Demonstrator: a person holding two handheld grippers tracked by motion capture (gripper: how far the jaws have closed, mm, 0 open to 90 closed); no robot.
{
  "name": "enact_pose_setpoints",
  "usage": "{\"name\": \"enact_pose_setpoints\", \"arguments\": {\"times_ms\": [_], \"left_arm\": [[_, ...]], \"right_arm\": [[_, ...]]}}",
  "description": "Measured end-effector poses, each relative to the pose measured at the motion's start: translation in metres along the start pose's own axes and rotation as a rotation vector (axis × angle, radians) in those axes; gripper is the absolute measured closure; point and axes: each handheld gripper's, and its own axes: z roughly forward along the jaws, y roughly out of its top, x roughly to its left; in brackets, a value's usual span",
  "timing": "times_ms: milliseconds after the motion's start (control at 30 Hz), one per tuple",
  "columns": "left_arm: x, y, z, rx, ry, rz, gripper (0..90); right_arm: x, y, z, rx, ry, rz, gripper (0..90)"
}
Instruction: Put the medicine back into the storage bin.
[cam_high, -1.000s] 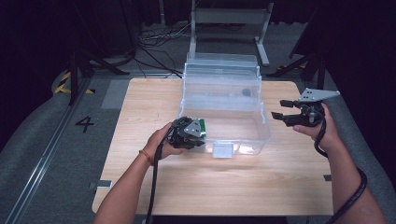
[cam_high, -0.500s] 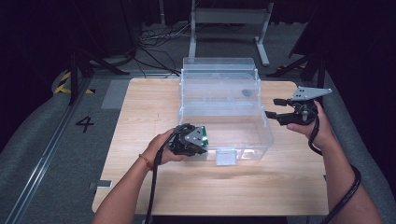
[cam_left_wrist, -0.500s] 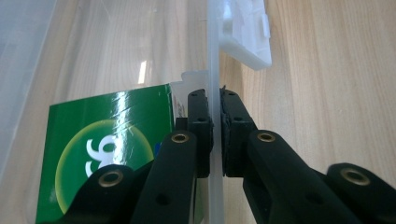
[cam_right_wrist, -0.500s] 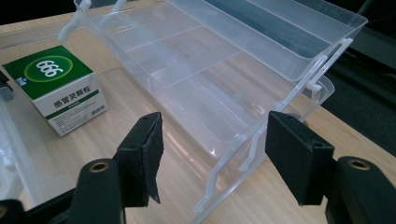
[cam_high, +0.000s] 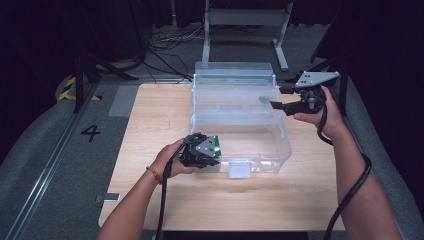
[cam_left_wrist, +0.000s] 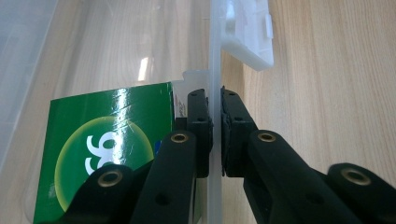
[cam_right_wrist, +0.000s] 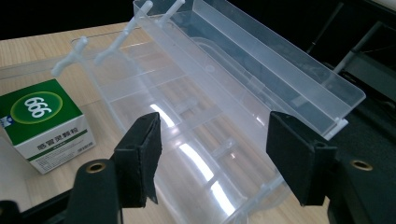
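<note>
Right gripper (cam_high: 284, 98) lifted toward the clear bin's (cam_high: 280, 135) far side, jaws open (empty); left gripper (cam_left_wrist: 215, 123) clamps its front wall, green box (cam_right_wrist: 44, 123) already inside, lid unclosed.

my left gripper (cam_high: 212, 156) has slid down along the near wall of the clear bin (cam_high: 260, 165) toward my side of the table (cam_high: 150, 115), and its jaws have just been closing onto that wall. my right gripper (cam_high: 278, 97) has lifted and drifted away to the bin's far right corner, its jaws apart on nothing.
</note>
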Motion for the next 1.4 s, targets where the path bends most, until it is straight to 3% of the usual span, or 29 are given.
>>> {"name": "enact_pose_setpoints", "arguments": {"times_ms": [200,467,567,767,867,1033,1133,1400], "left_arm": [[-0.001,-0.004,-0.003,-0.005,0.003,0.004,84.4],[-0.001,-0.003,-0.003,-0.002,0.006,-0.002,84.3],[-0.001,-0.003,-0.003,-0.001,0.007,-0.008,84.2],[-0.001,-0.003,-0.003,0.001,0.006,-0.011,84.0],[-0.002,-0.003,-0.003,0.002,0.007,-0.007,84.0],[-0.002,-0.004,-0.003,-0.001,0.010,-0.011,84.0],[-0.001,-0.004,-0.003,-0.003,0.011,-0.007,84.0],[-0.002,-0.004,-0.003,0.001,0.013,-0.015,83.8]], "right_arm": [[-0.004,0.009,0.028,0.035,0.026,-0.013,35.6],[-0.020,0.005,0.057,0.048,0.039,0.022,37.8],[-0.024,0.004,0.064,0.054,0.045,0.038,38.3],[-0.024,-0.002,0.082,0.107,0.034,0.020,40.2],[-0.026,-0.003,0.083,0.095,0.048,0.041,40.5],[-0.027,-0.004,0.089,0.138,0.032,0.031,40.6],[-0.030,-0.002,0.092,0.151,0.039,0.022,48.4],[-0.032,0.004,0.089,0.204,0.042,-0.060,65.5]]}}
